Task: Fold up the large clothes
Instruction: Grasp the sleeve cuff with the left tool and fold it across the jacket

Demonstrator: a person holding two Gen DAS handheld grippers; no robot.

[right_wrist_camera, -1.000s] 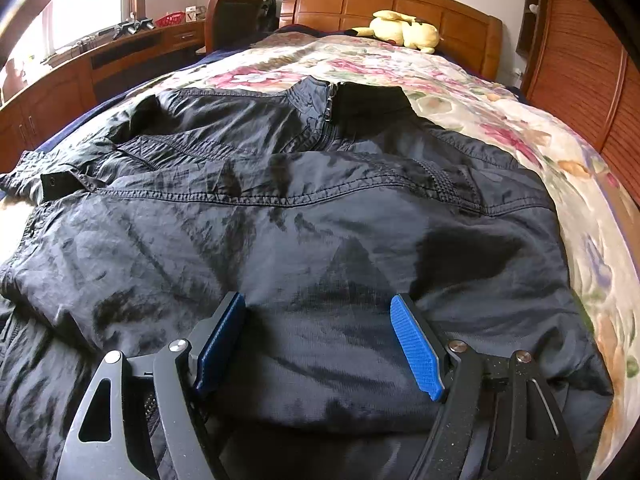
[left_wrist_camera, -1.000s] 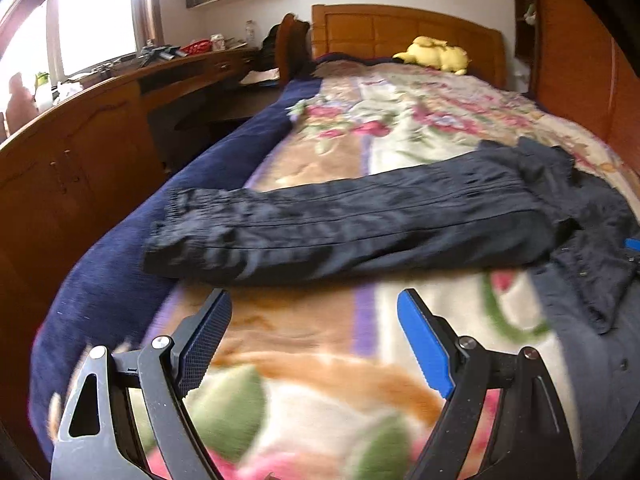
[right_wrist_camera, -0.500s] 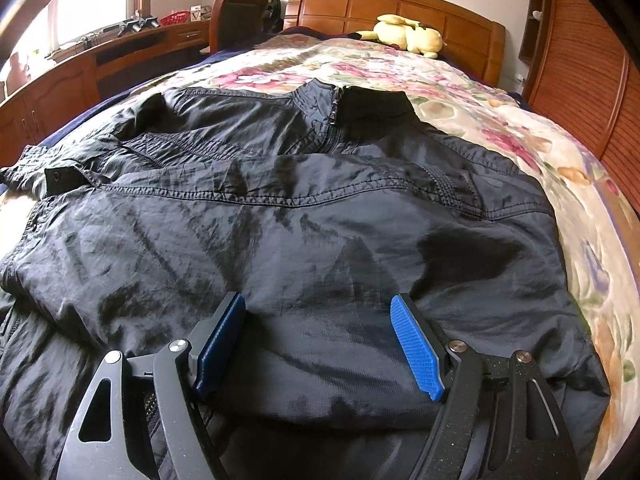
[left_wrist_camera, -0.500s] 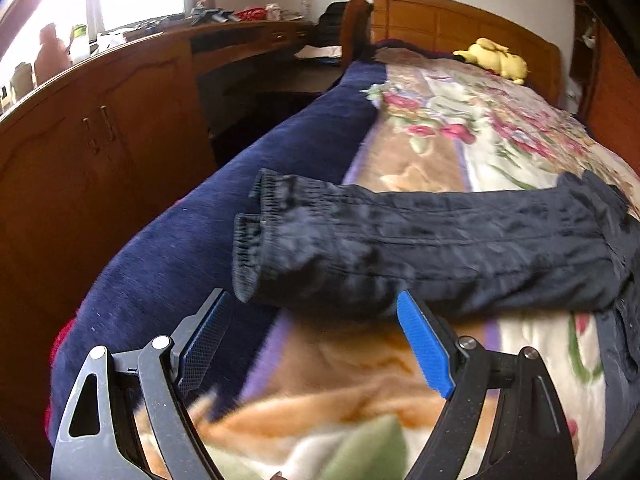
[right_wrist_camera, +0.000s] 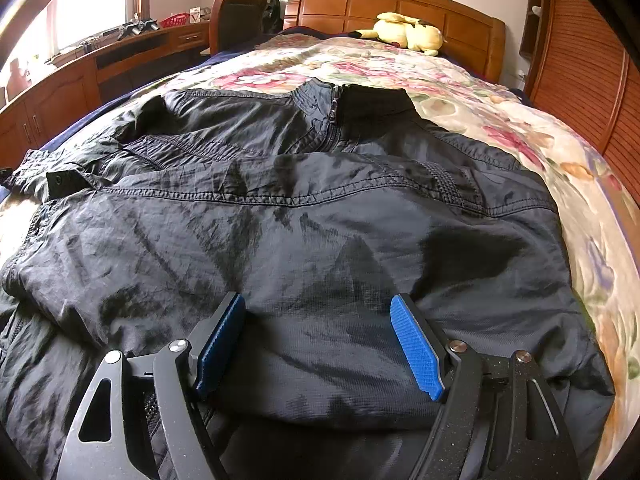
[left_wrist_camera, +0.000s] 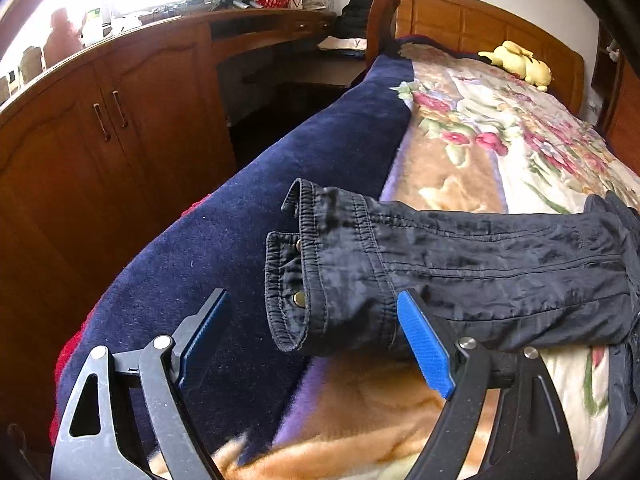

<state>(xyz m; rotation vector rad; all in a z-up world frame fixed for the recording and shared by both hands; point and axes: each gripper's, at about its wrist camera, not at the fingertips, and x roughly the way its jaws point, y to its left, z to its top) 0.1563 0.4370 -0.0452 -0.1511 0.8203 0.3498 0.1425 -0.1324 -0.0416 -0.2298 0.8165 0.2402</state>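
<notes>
A black jacket [right_wrist_camera: 320,216] lies spread on the flowered bedspread [right_wrist_camera: 480,92], collar toward the headboard, with one sleeve folded across its body. The other sleeve [left_wrist_camera: 500,264] stretches out sideways to the bed's left edge. Its snap-button cuff [left_wrist_camera: 304,280] rests on the navy blanket [left_wrist_camera: 224,248]. My left gripper [left_wrist_camera: 312,308] is open, and the cuff lies between its blue pads [left_wrist_camera: 424,344] without being pinched. My right gripper [right_wrist_camera: 318,304] is open low over the jacket's lower body, with fabric spanning the gap between its fingers.
A wooden cabinet [left_wrist_camera: 100,148] and a cluttered desk [left_wrist_camera: 256,20] run close along the bed's left side, with a chair [right_wrist_camera: 240,16] beyond. A yellow plush toy [right_wrist_camera: 408,34] sits by the headboard [right_wrist_camera: 400,4]. Slatted wooden doors [right_wrist_camera: 592,80] stand on the right.
My left gripper has travelled left along the outstretched sleeve and rolled slightly, so the cuff now sits between its fingers. The right gripper and the jacket body have stayed still.
</notes>
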